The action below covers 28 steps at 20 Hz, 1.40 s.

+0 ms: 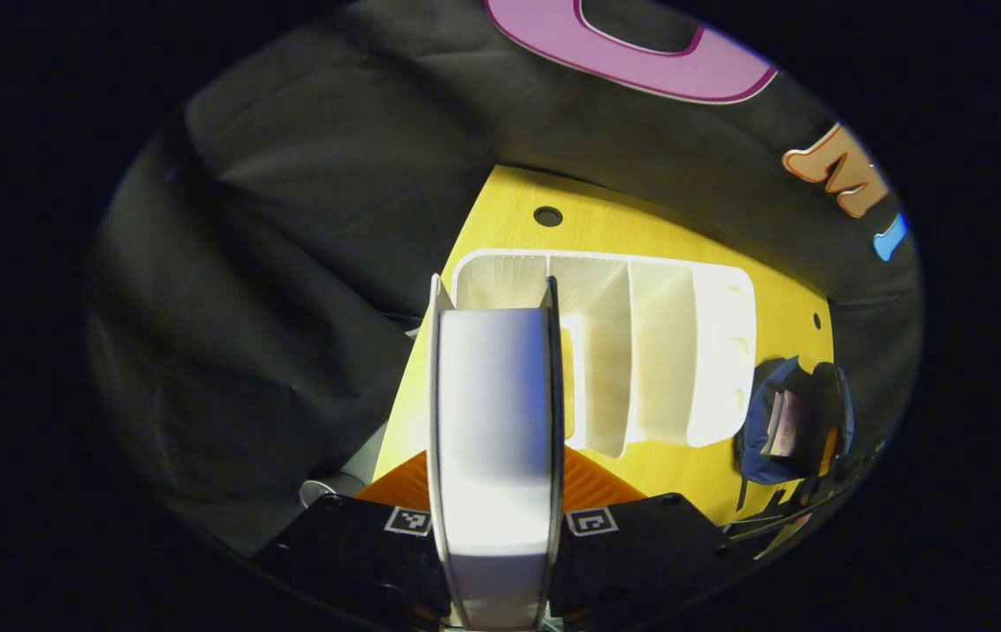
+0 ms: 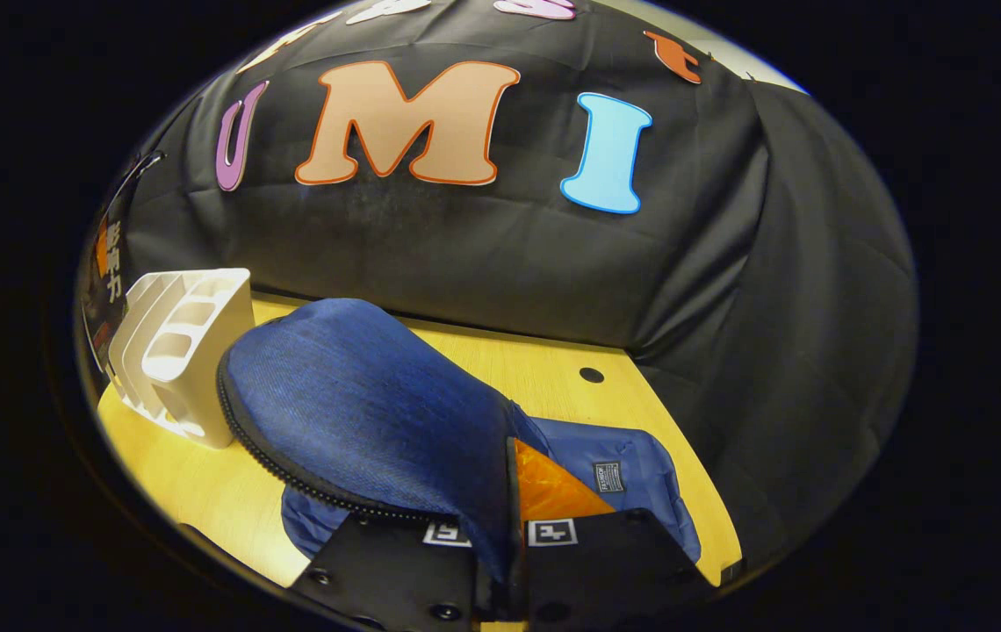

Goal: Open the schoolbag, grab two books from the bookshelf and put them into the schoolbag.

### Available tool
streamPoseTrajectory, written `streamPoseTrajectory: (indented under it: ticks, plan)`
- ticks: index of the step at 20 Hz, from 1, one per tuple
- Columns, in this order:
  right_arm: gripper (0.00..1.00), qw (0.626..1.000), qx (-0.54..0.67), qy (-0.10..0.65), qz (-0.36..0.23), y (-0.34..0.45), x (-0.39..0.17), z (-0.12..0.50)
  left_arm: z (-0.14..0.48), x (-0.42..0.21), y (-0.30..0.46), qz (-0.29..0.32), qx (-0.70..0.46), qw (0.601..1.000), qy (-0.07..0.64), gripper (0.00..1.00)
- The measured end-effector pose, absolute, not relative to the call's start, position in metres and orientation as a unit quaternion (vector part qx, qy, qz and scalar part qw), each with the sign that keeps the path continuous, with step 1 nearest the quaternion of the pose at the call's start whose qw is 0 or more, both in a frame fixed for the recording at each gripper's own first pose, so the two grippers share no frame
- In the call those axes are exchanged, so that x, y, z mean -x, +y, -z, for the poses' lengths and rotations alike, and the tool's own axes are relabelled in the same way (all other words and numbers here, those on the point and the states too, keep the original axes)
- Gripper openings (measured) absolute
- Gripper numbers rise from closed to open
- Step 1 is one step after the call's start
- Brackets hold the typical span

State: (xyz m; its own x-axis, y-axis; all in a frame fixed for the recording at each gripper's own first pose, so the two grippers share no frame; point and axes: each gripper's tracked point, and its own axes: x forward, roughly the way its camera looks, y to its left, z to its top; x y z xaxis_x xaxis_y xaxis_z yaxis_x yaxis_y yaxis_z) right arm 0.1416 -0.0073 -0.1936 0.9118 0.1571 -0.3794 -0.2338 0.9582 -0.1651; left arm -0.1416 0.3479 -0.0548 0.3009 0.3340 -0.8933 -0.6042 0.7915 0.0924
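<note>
Between the left gripper [image 1: 497, 527] fingers, in the left gripper view: a book [image 1: 495, 430], held edge-on, pale fore-edge facing the camera, both fingers pressed flat against its covers; square black-and-white markers on the finger bases. Beyond the book, on the yellow table [image 1: 606, 224], a white bookshelf [image 1: 641, 351] with slotted compartments. Farther right, near the table edge and well apart from the jaws, the blue schoolbag [image 1: 795, 421], open, with another book [image 1: 786, 421] standing inside; cover writing too small to read.

Pinched in the right gripper [image 2: 500, 562], in the right gripper view: the schoolbag flap [image 2: 360, 421], lifted, zip teeth running along its rim, jaws closed tight on the fabric. Just behind, on the bag's lower body, a small sewn label [image 2: 608, 477], its text illegible. Beside the flap, to the left, the bookshelf, touching or nearly touching the bag. At far left, a dark book cover with pale characters, unreadable.
</note>
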Motion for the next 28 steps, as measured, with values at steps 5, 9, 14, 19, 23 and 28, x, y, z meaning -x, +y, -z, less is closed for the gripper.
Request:
streamPoseTrajectory:
  ticks: [5,9,14,19,23,28]
  plan:
    - [0.09,0.973,0.093,0.184,-0.106,-0.011,-0.142,0.193,0.009,0.138,0.307,-0.282,0.117,0.829,0.468,0.39]
    - [0.09,0.973,0.086,0.184,-0.113,-0.012,-0.143,0.193,-0.006,0.119,0.255,-0.236,0.127,0.856,0.442,0.39]
    - [0.09,0.973,0.078,0.182,-0.12,-0.017,-0.143,0.192,0.009,0.096,0.188,-0.169,0.185,0.864,0.436,0.38]
    - [0.09,0.972,0.076,0.182,-0.127,-0.019,-0.142,0.195,0.028,0.055,0.133,-0.115,0.22,0.877,0.412,0.38]
    - [0.09,0.972,0.067,0.183,-0.129,-0.018,-0.142,0.193,0.046,0.015,0.071,-0.051,0.247,0.882,0.398,0.38]
    - [0.09,0.973,0.043,0.187,-0.129,-0.019,-0.143,0.191,0.091,-0.034,0.004,0.012,0.301,0.872,0.386,0.38]
